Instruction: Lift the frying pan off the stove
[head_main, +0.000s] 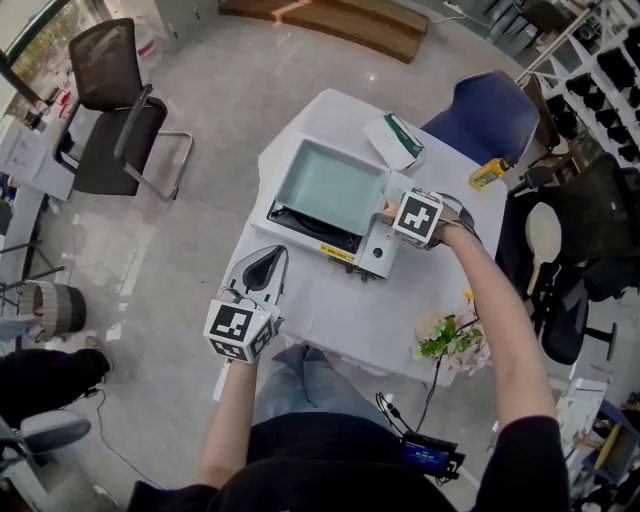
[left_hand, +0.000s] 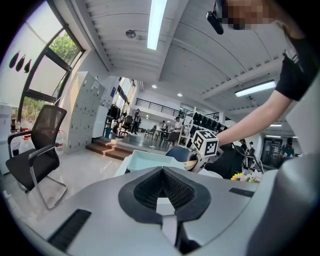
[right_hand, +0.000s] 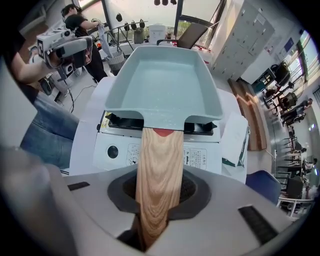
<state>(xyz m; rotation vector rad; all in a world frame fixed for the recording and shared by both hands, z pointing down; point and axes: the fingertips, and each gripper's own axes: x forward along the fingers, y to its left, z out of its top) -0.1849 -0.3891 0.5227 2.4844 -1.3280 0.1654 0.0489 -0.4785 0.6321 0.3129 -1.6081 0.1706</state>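
On the white bench (head_main: 330, 310), a white single-burner portable stove (head_main: 372, 240) is set, and the pale-green rectangular frying pan (head_main: 330, 185) is seated on top of it, with its base down on the black burner grate. In the head view the pan is found toward 12 o'clock from the bench's centre, and its wooden handle (head_main: 386, 212) is pointed toward 3 o'clock.

The right gripper (head_main: 398, 214) is brought in from 3 o'clock. In the right gripper view its fingers are seen closed on the wooden handle (right_hand: 157, 165), which runs straight between the black pads toward the pan (right_hand: 162, 82) at 12 o'clock. The stove front (right_hand: 200, 155), with a round knob (right_hand: 113, 151) at 9 o'clock from the handle, is seen just below the pan.

The left gripper (head_main: 268, 258) is held over the bench's near edge, at 7 o'clock from the stove and well apart from it. In the left gripper view its fingers (left_hand: 145, 192) are seen brought together with nothing between them.

What appears to be a white-and-green carton (head_main: 395, 140) is laid at 1 o'clock from the pan, near the far bench edge. A spray of flowers (head_main: 450, 340) is seen at the bench's 4 o'clock corner. A black office chair (head_main: 115, 110) is placed on the floor at 10 o'clock, and a blue chair (head_main: 480, 115) at 2 o'clock.
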